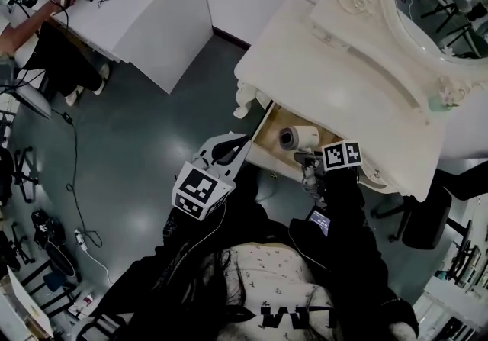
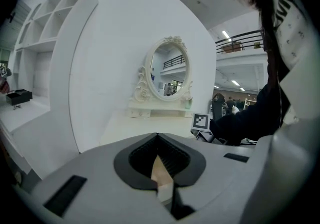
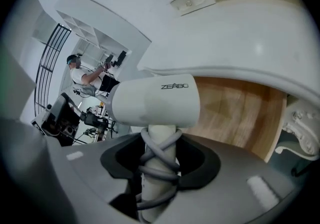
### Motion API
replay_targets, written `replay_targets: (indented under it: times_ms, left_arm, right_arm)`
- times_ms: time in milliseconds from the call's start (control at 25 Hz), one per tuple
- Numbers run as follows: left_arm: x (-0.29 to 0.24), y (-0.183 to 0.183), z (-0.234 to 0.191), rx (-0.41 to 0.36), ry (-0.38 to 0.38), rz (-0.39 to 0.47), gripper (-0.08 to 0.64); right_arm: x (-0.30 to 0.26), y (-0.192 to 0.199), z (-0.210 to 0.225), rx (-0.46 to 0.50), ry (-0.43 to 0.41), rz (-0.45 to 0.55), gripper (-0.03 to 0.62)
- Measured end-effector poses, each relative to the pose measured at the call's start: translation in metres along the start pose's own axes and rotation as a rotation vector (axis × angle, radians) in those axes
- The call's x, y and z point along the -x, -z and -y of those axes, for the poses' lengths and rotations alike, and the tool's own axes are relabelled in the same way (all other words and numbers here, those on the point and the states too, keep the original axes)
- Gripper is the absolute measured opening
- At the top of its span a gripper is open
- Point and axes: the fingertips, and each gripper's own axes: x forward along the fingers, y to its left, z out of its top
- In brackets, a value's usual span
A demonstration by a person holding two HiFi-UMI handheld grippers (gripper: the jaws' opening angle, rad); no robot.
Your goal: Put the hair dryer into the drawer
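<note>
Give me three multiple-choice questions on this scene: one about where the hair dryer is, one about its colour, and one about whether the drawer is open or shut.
1. Where is the hair dryer?
A. On the tabletop
B. Over the drawer, held in the right gripper
C. On the floor

2. What colour is it?
A. Red
B. Black
C. White

3. The drawer is:
A. Open
B. Shut
C. Lifted out onto the floor

Answers:
1. B, since the jaws clamp its handle above the wooden drawer bottom.
2. C, since its body is white.
3. A, since the drawer's wooden inside shows.
</note>
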Motion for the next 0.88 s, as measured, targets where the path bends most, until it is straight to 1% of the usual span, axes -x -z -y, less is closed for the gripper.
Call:
replay_targets:
  times_ms: [200, 400, 560, 720, 800, 880]
  left_arm:
    - [0.011, -0.001, -0.016, 0.019, -0.046, 0.011, 0.000]
    - [0.015, 0.005, -0.022, 0.030, -0.067, -0.003, 0.000]
    - [0.018, 0.008, -0.028, 0.038, -0.085, -0.010, 0.001]
    - [0.022, 0.011, -0.034, 0.051, -0.107, -0.016, 0.000]
    - [0.022, 0.013, -0.035, 0.056, -0.114, -0.021, 0.000]
    - [0.022, 0.015, -0.035, 0.058, -0.116, -0.026, 0.000]
  right_arm:
    - [-0.018, -0.006, 0.023, 0.022, 0.072, -0.074, 0.196]
    - [-0.036, -0.010, 0.043, 0.054, 0.146, -0.134, 0.196]
    - [-0.046, -0.011, 0.059, 0.046, 0.211, -0.139, 0.196]
    - [-0.051, -0.012, 0.069, 0.044, 0.249, -0.156, 0.198]
    - [-0.052, -0.015, 0.074, 0.065, 0.281, -0.158, 0.198]
    - [-0.054, -0.018, 0.080, 0.116, 0.325, -0.162, 0.198]
